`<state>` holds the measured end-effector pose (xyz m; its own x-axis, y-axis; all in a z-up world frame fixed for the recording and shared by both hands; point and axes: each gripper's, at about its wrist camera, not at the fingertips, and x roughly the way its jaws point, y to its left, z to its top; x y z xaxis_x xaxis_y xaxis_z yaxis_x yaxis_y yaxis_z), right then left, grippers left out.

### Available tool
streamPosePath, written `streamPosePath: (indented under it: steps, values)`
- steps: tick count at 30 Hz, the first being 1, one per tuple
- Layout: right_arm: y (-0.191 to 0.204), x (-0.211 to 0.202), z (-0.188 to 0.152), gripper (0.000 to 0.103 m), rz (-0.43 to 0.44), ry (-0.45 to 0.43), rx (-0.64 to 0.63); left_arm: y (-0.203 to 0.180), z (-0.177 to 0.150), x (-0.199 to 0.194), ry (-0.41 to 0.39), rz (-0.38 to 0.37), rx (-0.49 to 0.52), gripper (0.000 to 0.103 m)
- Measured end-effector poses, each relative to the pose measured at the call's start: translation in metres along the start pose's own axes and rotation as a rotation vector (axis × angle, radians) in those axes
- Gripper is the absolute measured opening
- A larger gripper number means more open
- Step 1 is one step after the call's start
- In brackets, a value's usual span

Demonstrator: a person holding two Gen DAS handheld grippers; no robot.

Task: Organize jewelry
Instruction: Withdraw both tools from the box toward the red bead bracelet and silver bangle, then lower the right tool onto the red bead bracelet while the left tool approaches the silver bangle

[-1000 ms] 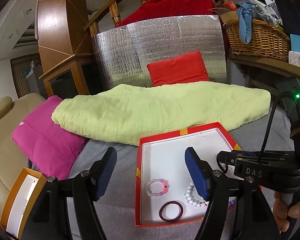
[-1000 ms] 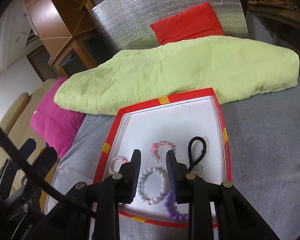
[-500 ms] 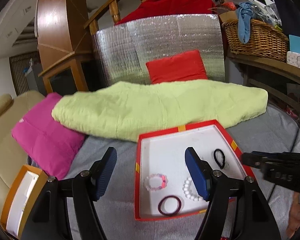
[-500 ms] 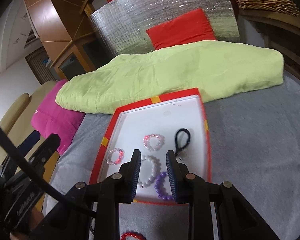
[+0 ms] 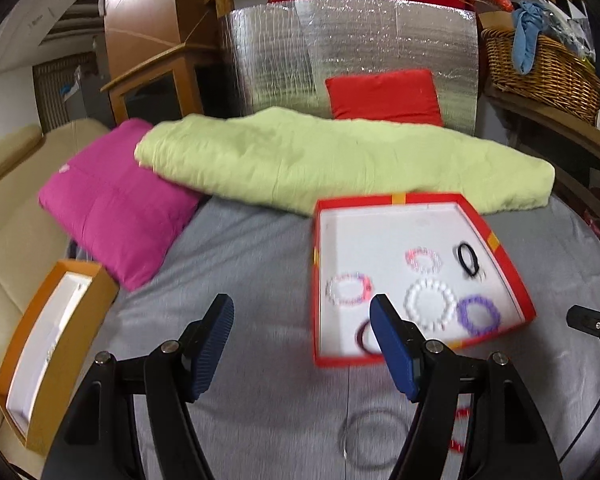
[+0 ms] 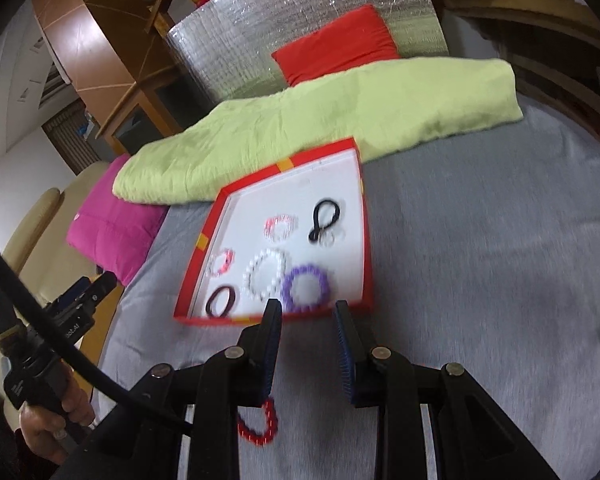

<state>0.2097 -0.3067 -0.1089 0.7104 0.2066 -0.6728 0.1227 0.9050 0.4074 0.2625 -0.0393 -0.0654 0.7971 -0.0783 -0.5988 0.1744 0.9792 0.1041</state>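
A red box lid with a white inside point(image 5: 396, 199) point(image 6: 362, 248) lies on the grey cloth. It holds several bracelets: white beads point(image 5: 430, 304) point(image 6: 266, 274), purple beads point(image 5: 478, 314) point(image 6: 306, 288), a dark maroon ring point(image 6: 220, 300), two pink ones and a black hair tie point(image 5: 468, 258) point(image 6: 324, 216). A red bead bracelet point(image 6: 260, 424) and a thin ring point(image 5: 370, 438) lie on the cloth in front of the box. My left gripper point(image 5: 300, 344) is wide open and empty. My right gripper point(image 6: 308, 340) is open and empty above the red bracelet.
A green quilt point(image 5: 340, 160), a magenta cushion point(image 5: 116, 200) and a red cushion point(image 5: 384, 96) lie behind the box. An orange box with a white inside point(image 5: 48, 344) sits at the left on a beige sofa. A wicker basket point(image 5: 540, 68) stands at the back right.
Both grippers have pulled back from the red box. The right gripper's jaws have opened wider. The red bracelet and thin ring on the cloth have come into view.
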Motion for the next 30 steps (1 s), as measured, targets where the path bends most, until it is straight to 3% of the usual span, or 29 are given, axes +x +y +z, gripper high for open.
streamPosePath:
  steps: [9,18,20,22,29,30]
  values:
    - [0.007,-0.005,-0.04,0.028,0.005,0.081,-0.091,0.005,-0.039,-0.007,0.088,-0.019,0.047,0.071]
    - [0.018,0.013,-0.072,0.029,0.004,0.195,-0.181,0.009,-0.06,0.022,0.252,-0.043,0.028,0.071]
    - [0.021,0.018,-0.074,0.037,0.012,0.209,-0.191,0.006,-0.064,0.028,0.28,-0.057,0.037,0.071]
    - [0.023,0.022,-0.075,0.05,0.021,0.215,-0.182,0.002,-0.066,0.03,0.288,-0.056,0.055,0.071]
    - [0.041,0.037,-0.08,0.05,0.031,0.216,-0.219,-0.003,-0.067,0.03,0.297,-0.07,0.089,0.071]
    - [0.043,0.039,-0.081,0.046,0.023,0.217,-0.227,-0.003,-0.067,0.03,0.298,-0.071,0.092,0.071]
